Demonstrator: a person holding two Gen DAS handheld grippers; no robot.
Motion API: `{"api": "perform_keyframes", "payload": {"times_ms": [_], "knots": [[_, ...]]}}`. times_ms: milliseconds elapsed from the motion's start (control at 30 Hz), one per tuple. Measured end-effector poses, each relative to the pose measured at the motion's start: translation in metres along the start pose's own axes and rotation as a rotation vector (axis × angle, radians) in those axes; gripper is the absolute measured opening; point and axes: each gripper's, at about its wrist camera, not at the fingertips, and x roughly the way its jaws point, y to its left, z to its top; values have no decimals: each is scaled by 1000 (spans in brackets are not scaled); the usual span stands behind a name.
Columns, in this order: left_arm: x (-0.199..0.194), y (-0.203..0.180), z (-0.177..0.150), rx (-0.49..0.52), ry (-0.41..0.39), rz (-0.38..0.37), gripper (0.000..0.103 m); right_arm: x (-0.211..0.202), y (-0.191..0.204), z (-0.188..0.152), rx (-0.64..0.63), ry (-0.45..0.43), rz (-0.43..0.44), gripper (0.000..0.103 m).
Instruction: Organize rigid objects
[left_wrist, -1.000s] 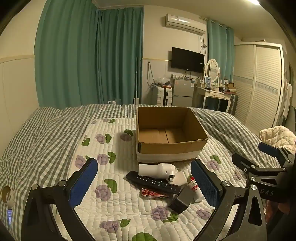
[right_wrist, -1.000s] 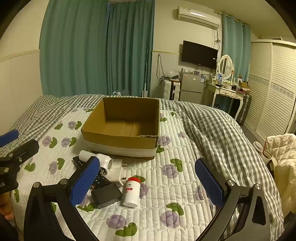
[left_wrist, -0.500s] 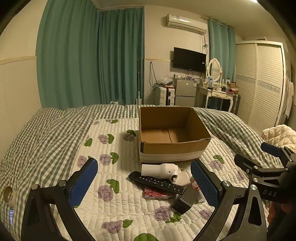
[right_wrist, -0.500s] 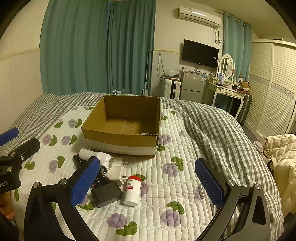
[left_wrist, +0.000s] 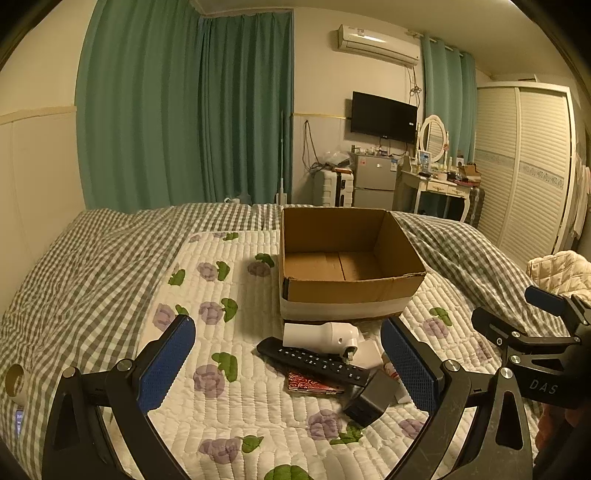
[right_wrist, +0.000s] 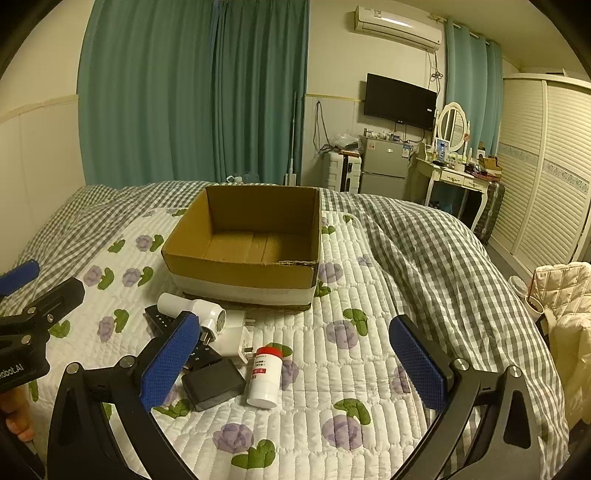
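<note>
Both my left gripper (left_wrist: 286, 363) and right gripper (right_wrist: 295, 360) hang spread wide, holding nothing. The cardboard box (right_wrist: 243, 254) sits mid-bed, with the remote (left_wrist: 314, 360) just before it.

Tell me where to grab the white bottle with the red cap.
Grip the white bottle across its round body, below the red cap, coming from above with the right hand-held gripper. It lies on its side on the quilt, its right flank clear.

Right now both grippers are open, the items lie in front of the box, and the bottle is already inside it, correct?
Not quite. The bottle lies on the quilt in front of the box, as the right wrist view shows. The box holds nothing. Both the left gripper and right gripper are open.
</note>
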Motion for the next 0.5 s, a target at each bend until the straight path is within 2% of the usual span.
{"api": "perform_keyframes", "payload": {"times_ms": [500], "knots": [[0,-1,1,-1,10,2,103,3,1,-5,-12,15,-3,103]]}}
